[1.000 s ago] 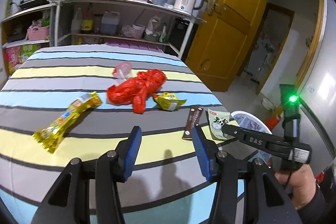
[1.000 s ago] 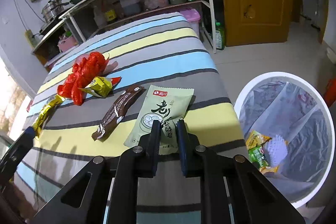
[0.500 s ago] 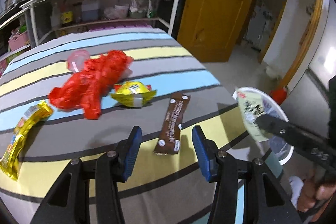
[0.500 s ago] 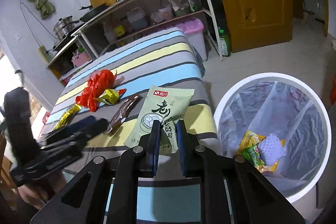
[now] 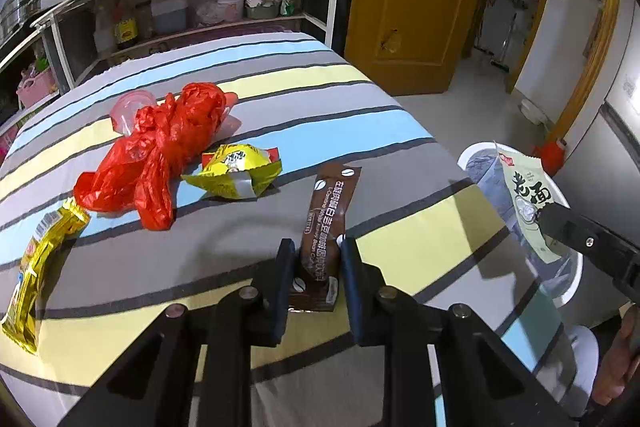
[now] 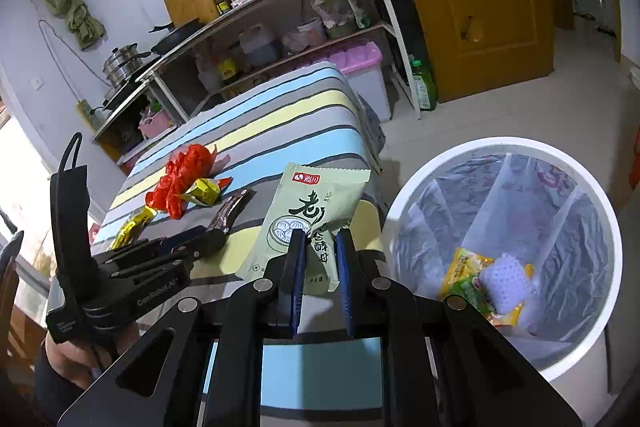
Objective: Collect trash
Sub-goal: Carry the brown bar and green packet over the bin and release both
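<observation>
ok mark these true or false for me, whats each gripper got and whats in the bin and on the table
1. The right gripper holds the green packet. True.
2. The left gripper has its jaws around the brown bar wrapper. True.
3. The white bin holds no trash. False: a yellow wrapper and other bits lie inside.
4. The red plastic bag is already in the bin. False: it lies on the striped table.
5. The green packet rests flat on the table. False: it is lifted.

I see a bedspread (image 5: 360,115) striped in blue, yellow and grey. On it lie a red plastic bag (image 5: 160,147), a yellow snack packet (image 5: 236,175) beside that, and a brown bar wrapper (image 5: 328,211). My pale green packet (image 6: 312,219) bears black characters.
</observation>
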